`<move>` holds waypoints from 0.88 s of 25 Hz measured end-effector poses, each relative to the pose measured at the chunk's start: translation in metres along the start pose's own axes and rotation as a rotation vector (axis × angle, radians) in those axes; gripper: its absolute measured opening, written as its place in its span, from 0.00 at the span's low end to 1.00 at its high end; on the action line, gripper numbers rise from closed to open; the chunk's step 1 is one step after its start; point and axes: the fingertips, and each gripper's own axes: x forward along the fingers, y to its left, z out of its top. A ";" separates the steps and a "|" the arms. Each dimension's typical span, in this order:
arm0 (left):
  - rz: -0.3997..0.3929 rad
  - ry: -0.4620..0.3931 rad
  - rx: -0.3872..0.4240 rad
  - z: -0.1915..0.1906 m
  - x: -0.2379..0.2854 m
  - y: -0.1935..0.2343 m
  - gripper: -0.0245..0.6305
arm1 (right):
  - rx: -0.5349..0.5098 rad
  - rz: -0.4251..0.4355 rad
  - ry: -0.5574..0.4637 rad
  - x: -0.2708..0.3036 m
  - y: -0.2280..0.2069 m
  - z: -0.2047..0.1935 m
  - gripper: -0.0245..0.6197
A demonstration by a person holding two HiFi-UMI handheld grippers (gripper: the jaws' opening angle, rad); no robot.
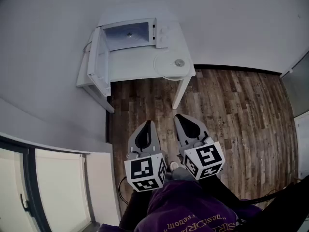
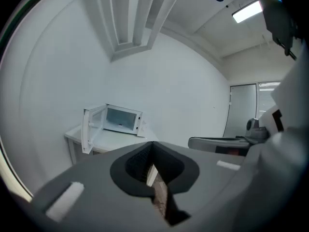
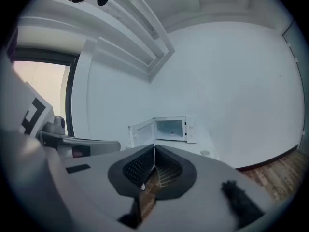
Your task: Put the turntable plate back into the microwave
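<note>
On the far white table [image 1: 135,65], microwave [image 1: 129,35] with door [image 1: 99,61] open (hinged at its left), turntable plate [image 1: 173,65] on the table's near right corner, left gripper [image 1: 146,124] and right gripper [image 1: 181,118] side by side over wood floor [image 1: 236,115], jaws pressed together, empty.

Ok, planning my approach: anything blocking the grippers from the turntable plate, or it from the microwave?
Nothing visible: only floor lies before the left gripper and right gripper, and the turntable plate sits by the microwave, its door open.
</note>
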 end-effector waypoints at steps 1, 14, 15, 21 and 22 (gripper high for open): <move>-0.003 0.002 -0.004 -0.003 0.000 0.001 0.04 | 0.005 -0.001 0.006 0.000 0.001 -0.004 0.05; -0.071 -0.012 -0.021 -0.014 0.015 0.007 0.04 | 0.047 -0.024 0.045 0.023 -0.010 -0.027 0.05; -0.075 -0.009 -0.019 -0.014 0.020 0.007 0.04 | 0.049 -0.025 0.041 0.027 -0.013 -0.027 0.05; -0.050 0.015 0.014 -0.009 0.063 0.008 0.04 | 0.052 -0.061 -0.005 0.050 -0.050 -0.012 0.05; -0.042 0.018 0.014 -0.007 0.071 0.009 0.04 | 0.053 -0.064 -0.011 0.054 -0.057 -0.009 0.05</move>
